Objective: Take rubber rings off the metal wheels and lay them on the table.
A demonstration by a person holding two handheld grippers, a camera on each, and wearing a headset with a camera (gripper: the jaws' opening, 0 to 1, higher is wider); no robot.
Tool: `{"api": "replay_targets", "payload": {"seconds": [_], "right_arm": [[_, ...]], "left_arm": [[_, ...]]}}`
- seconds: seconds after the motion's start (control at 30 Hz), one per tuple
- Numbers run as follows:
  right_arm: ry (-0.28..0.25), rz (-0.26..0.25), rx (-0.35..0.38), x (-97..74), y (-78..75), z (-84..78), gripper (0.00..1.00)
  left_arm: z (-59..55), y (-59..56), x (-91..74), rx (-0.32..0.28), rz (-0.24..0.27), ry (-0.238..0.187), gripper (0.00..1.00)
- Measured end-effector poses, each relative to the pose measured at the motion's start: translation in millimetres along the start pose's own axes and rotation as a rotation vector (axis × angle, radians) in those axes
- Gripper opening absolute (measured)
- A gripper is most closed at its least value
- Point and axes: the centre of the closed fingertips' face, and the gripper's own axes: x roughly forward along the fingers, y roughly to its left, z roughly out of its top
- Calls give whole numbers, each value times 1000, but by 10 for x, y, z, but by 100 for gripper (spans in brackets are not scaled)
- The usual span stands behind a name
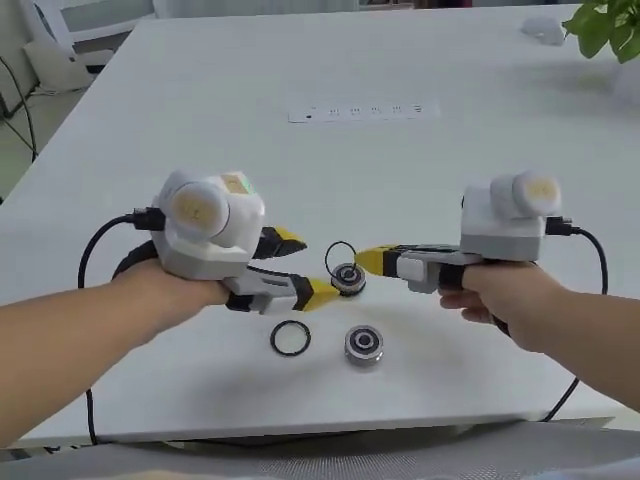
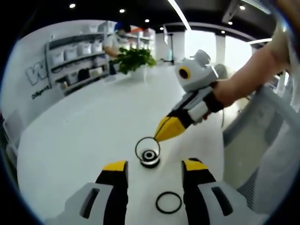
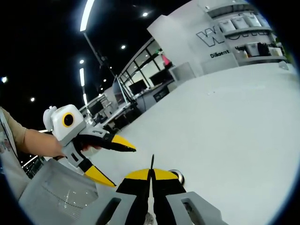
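Right hand-held gripper point(image 3: 151, 173) tight on rubber ring point(image 3: 152, 163), wheel point(image 3: 178, 176) half-hidden; left hand-held gripper point(image 2: 154, 165) agape.

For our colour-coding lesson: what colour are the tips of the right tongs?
Bright yellow; the white-bodied right tongs show it best in the left gripper view.

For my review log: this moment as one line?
right claw shut on rubber ring above wheel | left claw open | second ring, bare wheel on table
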Motion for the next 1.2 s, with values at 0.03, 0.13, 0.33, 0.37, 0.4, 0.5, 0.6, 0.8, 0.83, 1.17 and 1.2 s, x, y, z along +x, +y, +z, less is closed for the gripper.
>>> {"api": "replay_targets", "payload": {"seconds": [0.03,0.13,0.33,0.37,0.4,0.5,0.6,0.8,0.83,1.17,1.2], "right_arm": [[-2,2,2,-3,11,3,0],[-2,9,0,-8,54,5,0],[-2,17,-3,-12,106,25,0],[0,21,-2,-12,120,23,0],[2,23,-3,-12,129,21,0],[6,30,-4,-7,156,13,0],[10,38,-3,0,188,2,0],[24,57,1,18,250,-22,0],[26,59,2,21,259,-26,0],[60,91,7,67,361,-95,0],[67,98,10,78,378,-113,0]], "left_arm": [[-3,2,-19,-3,2,-2,47],[-6,-4,-77,-9,6,-7,48],[-25,-26,-182,-20,10,-17,51],[-30,-32,-197,-21,9,-17,52],[-41,-43,-218,-22,8,-18,52],[-76,-67,-267,-24,4,-16,54],[-111,-84,-331,-30,3,-17,56],[-209,-72,-445,-31,1,-5,59],[-224,-72,-462,-29,3,-2,60],[-350,-93,-593,-9,5,20,64],[-354,-100,-601,-11,3,18,65]]}}
